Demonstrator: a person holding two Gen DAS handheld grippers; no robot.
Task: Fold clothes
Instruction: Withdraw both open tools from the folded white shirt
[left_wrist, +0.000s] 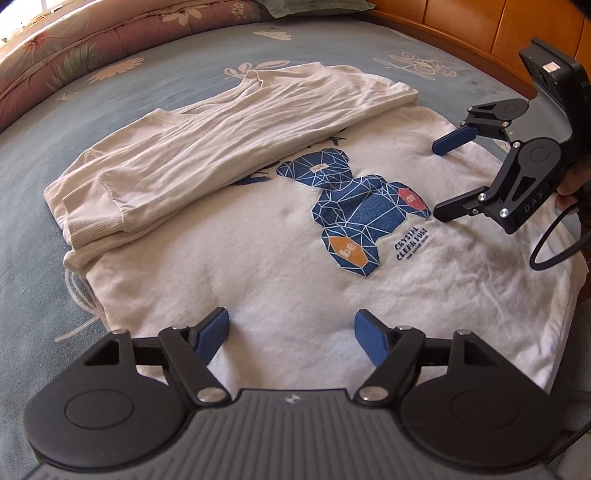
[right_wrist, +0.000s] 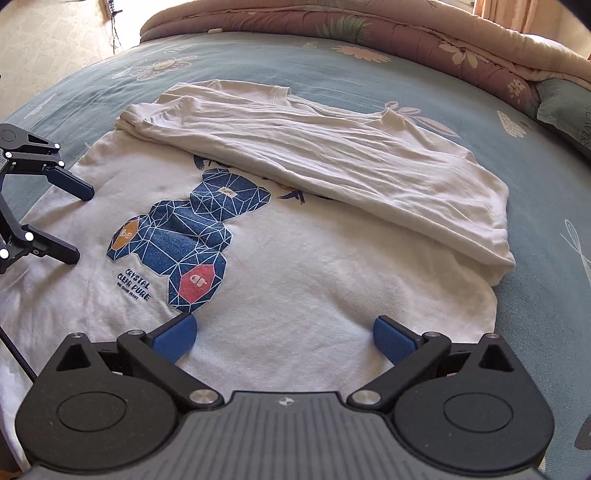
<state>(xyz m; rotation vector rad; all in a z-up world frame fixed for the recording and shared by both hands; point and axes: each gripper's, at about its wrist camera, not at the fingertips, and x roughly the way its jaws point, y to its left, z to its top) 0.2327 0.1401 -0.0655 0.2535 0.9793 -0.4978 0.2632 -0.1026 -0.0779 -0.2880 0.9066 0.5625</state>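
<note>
Currently, a white cotton sweatshirt with a blue geometric bear print (left_wrist: 295, 266) is lying flat on the blue floral bedsheet (left_wrist: 44, 236), one side and sleeve folded over its far half. Both tongs are being held released, nothing gripped: left tongs (left_wrist: 291, 334) over the near hem, right tongs (right_wrist: 284, 336) over the opposite edge.

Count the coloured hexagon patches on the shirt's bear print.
2. The orange hexagon patch sits on one limb of the blue bear print; the red hexagon patch sits beside the "CRYSTAL CLEAR PURE" lettering. The folded-over part may hide more.
</note>
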